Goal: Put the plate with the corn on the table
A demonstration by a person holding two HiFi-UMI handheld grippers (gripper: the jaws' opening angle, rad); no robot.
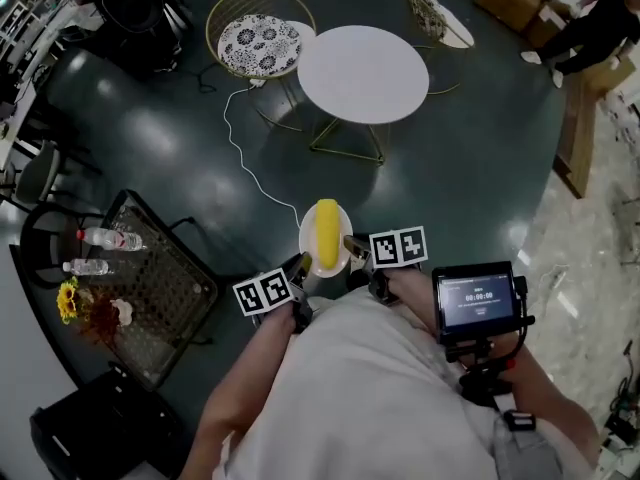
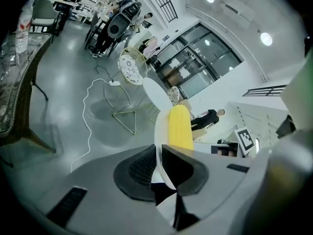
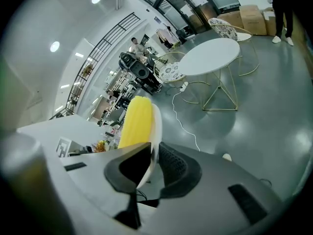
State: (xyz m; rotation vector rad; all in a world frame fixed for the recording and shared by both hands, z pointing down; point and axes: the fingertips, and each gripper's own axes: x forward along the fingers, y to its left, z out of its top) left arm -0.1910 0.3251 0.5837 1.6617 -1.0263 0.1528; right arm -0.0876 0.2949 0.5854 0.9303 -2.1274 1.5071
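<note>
A white plate (image 1: 309, 243) bearing a yellow corn cob (image 1: 327, 232) hangs above the floor, clamped at opposite rims by the left gripper (image 1: 297, 271) and right gripper (image 1: 358, 249), well short of the round white table (image 1: 363, 74).

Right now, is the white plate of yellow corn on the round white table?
Off: left claw and right claw hold the white plate mid-air, short of the table.

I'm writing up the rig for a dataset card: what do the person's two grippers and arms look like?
The left gripper and right gripper each have a pale grey body, black ribbed pads on the jaws, and a white cube with black square markers. The person wears a light-coloured top. No sleeves reach the forearms.
</note>
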